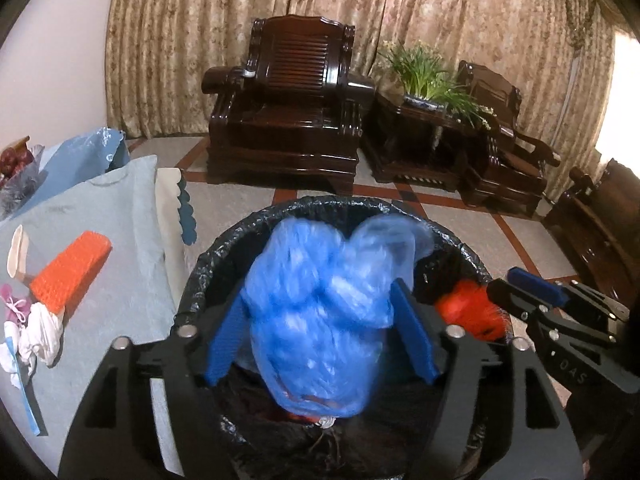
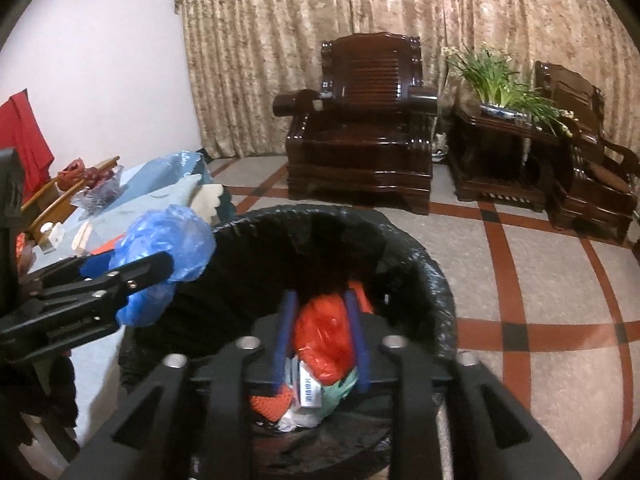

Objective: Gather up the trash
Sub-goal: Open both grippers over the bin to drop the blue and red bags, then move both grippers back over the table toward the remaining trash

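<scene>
1. The left tongs (image 1: 320,320) are clamping a crumpled blue plastic bag (image 1: 320,312) between their blue pads, holding it over the open mouth of the trash bin (image 1: 224,256).
2. In the right wrist view the left tongs (image 2: 132,276) are reaching in from the left edge, with the blue plastic bag (image 2: 168,240) bulging past their tips just above the left rim of the trash bin (image 2: 432,272).
3. The right tongs (image 2: 320,336) are gripping a red plastic bag (image 2: 324,328) between their pads, low inside the bin, above a small white carton (image 2: 310,390) and other wrappers lying at the bottom.
4. In the left wrist view the right tongs (image 1: 496,292) are coming in from the right edge, and the red plastic bag (image 1: 468,312) is showing at their tip inside the bin's right rim.
5. The bin, lined with a black bag, is standing on the floor (image 2: 540,280) just beside the right edge of the bench (image 1: 120,280), which is covered by a pale blue cloth.
6. An orange block (image 1: 70,276) is lying on the bench, with white crumpled paper (image 1: 42,336) touching its near end by the left edge.
7. A dark wooden armchair (image 1: 288,112) is standing well behind the bin, in front of a curtain (image 1: 180,40).
</scene>
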### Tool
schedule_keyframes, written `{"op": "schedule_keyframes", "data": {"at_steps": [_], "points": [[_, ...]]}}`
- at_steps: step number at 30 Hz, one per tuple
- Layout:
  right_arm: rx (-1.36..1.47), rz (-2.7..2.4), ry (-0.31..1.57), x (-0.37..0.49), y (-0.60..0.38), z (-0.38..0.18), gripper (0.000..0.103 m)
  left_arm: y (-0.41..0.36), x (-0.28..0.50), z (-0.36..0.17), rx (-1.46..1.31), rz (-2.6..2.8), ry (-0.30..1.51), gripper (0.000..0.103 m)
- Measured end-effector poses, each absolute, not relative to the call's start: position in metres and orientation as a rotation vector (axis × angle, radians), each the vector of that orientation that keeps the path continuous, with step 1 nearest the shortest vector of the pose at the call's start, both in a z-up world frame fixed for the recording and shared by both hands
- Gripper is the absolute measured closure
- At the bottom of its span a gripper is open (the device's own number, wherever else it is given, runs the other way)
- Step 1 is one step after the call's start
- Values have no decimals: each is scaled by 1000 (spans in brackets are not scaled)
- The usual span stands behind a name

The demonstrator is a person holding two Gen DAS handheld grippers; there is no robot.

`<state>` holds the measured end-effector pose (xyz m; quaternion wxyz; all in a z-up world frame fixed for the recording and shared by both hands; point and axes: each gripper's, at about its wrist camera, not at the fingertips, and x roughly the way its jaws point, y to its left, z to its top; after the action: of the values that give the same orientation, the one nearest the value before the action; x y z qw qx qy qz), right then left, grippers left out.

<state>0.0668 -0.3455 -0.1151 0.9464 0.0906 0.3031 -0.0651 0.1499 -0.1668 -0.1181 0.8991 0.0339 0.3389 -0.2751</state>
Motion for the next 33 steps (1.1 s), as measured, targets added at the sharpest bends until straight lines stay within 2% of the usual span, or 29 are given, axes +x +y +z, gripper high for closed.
{"op": "schedule_keyframes", "data": {"at_steps": [1, 3, 8, 19, 33], "points": [[184, -137, 616, 66, -347, -115, 49, -165, 150, -118, 69, -567, 702, 27], [185, -150, 611, 65, -348, -116, 26, -160, 151, -117, 63, -560, 704, 20], [197, -167, 585, 62, -345, -111, 8, -149, 154, -110, 39, -543, 705, 16], [201, -106, 549, 66, -313, -93, 6, -81, 145, -82, 37, -424, 624, 14], [136, 116, 533, 101, -211, -83, 6, 49, 132, -63, 8, -133, 562, 14]]}}
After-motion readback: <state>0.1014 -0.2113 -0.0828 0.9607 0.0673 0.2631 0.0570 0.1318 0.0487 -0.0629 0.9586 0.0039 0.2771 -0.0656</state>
